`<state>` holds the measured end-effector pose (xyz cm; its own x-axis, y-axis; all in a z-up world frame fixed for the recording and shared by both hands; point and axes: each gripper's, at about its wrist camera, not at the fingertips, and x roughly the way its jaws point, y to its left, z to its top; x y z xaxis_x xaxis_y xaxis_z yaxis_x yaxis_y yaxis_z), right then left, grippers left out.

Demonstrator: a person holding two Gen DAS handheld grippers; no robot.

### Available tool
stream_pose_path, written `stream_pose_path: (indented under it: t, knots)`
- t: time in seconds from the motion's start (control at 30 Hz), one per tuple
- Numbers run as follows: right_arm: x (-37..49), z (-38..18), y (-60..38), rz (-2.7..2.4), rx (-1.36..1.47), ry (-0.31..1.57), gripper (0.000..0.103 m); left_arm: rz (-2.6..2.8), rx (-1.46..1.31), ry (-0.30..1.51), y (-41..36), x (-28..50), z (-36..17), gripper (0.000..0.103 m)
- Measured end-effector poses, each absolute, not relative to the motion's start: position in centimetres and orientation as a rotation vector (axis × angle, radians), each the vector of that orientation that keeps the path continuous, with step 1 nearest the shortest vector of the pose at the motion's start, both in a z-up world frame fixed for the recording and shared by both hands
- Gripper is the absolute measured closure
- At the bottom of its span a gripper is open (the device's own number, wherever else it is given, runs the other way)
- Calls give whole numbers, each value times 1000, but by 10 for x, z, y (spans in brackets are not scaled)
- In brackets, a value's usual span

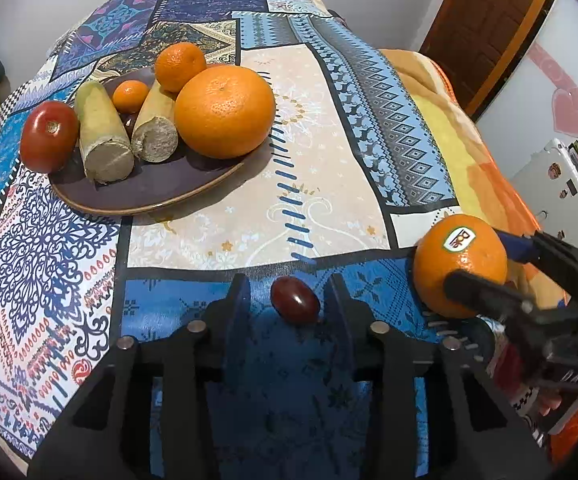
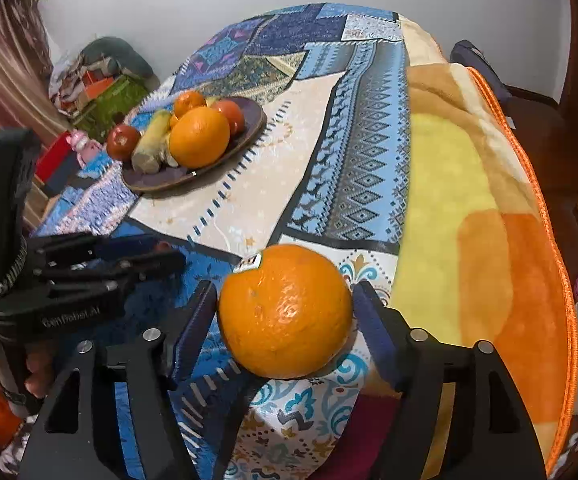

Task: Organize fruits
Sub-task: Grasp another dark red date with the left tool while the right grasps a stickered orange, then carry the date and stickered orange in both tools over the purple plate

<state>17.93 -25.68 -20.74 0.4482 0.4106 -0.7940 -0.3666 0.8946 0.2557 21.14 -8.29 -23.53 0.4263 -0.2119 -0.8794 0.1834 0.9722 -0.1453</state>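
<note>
Fruits mostly sit on the purple plate (image 1: 145, 196) at the far left of the bench (image 1: 329, 152). Stickered orange (image 2: 285, 312) rests on the cloth at the near right edge, bracketed by the right gripper (image 2: 285, 320); whether its fingers press the peel cannot be told. Left gripper (image 1: 287, 296), fingers released, straddles a small red fruit (image 1: 295, 300) lying crosswise between them, untouched.

A sticker (image 1: 459, 237) on the orange (image 1: 460, 266) reads "Dole" (sideways in the left wrist view). The left gripper (image 2: 161, 256) body carries pale lettering, "GenRobot.AI", somewhat blurred.
</note>
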Motion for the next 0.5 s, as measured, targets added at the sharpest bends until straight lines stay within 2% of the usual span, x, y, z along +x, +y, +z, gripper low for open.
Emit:
stream_pose_path:
  t: [0.1, 0.5]
  knots:
    - [180, -216, -255, 477, 43, 1024, 33, -253, -28, 1101, -83, 212, -236, 80]
    - [178, -216, -254, 454, 50, 1007, 36, -257, -42, 1087, -75, 205, -228, 81]
